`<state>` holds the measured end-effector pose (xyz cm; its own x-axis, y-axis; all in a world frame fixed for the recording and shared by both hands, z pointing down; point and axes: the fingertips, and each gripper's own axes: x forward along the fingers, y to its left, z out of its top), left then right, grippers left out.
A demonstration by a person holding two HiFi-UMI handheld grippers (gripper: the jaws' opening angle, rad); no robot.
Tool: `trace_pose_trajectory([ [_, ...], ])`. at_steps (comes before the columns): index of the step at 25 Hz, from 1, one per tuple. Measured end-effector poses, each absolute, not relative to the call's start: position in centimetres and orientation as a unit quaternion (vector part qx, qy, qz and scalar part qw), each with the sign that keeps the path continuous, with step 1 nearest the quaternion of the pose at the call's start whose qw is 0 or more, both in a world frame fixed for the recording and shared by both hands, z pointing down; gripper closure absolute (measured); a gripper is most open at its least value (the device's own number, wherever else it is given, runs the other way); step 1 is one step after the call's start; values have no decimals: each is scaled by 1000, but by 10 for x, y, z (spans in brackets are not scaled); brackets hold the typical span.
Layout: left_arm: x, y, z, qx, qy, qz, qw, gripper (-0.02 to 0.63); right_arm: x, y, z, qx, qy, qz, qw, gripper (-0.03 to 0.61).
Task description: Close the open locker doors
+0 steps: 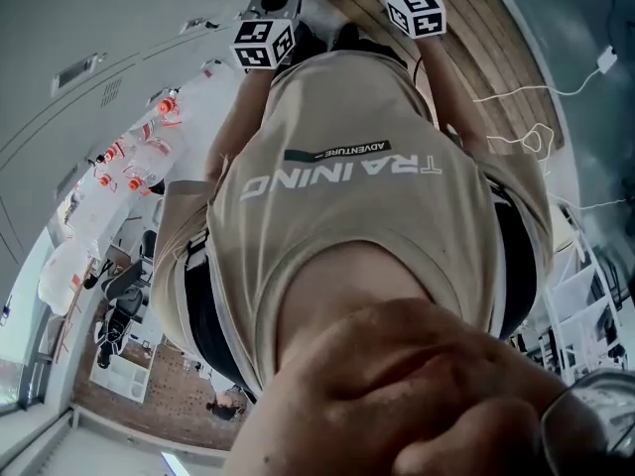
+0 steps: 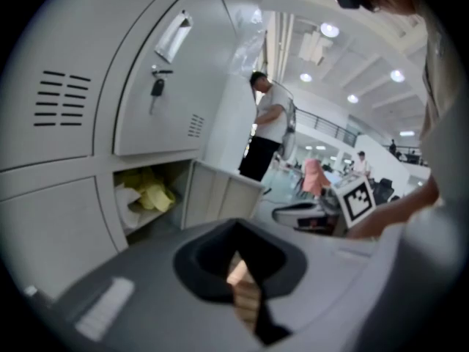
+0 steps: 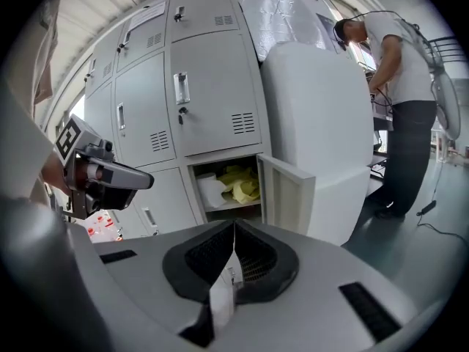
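Though head view fills w/ the person's beige shirt (image 1: pixel 347 196), two marker cubes (image 1: pixel 266 43) at 12 o'clock and shut lockers (image 1: pixel 89 87) at 10, it shows no open door; both gripper views do.

Right gripper view: open locker door (image 3: pixel 287 193) sits just right of centre, bottom row of the grey locker bank (image 3: pixel 198 94). Its compartment (image 3: pixel 220 169), at the door's 9 o'clock, holds yellow and white stuff (image 3: pixel 238 182). The door is pale grey w/ a plain inner face and raised rim. It's hinged on the compartment's right side and swung out approx. square to the bank, free edge toward 5 o'clock. Long axis looks upright.

Left gripper view has the same door (image 2: pixel 220 193) from further left, seen near edge-on.

Left gripper (image 2: pixel 240 266): claw pressed together, nothing in it. Right gripper (image 3: pixel 234 251): same, pressed together.
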<state>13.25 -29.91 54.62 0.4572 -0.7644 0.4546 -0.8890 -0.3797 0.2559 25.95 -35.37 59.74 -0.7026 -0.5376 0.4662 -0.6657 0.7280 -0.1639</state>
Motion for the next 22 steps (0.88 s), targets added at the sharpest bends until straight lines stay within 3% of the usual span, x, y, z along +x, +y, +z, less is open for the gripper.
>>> trace_pose_trajectory([
  [13,172,-347,539,860,-441,137,219,614,330,-437,572,432,-870,158,179,563],
  [22,166,-355,542,843,-463,141,234,614,326,-473,578,412,-879,159,181,563],
])
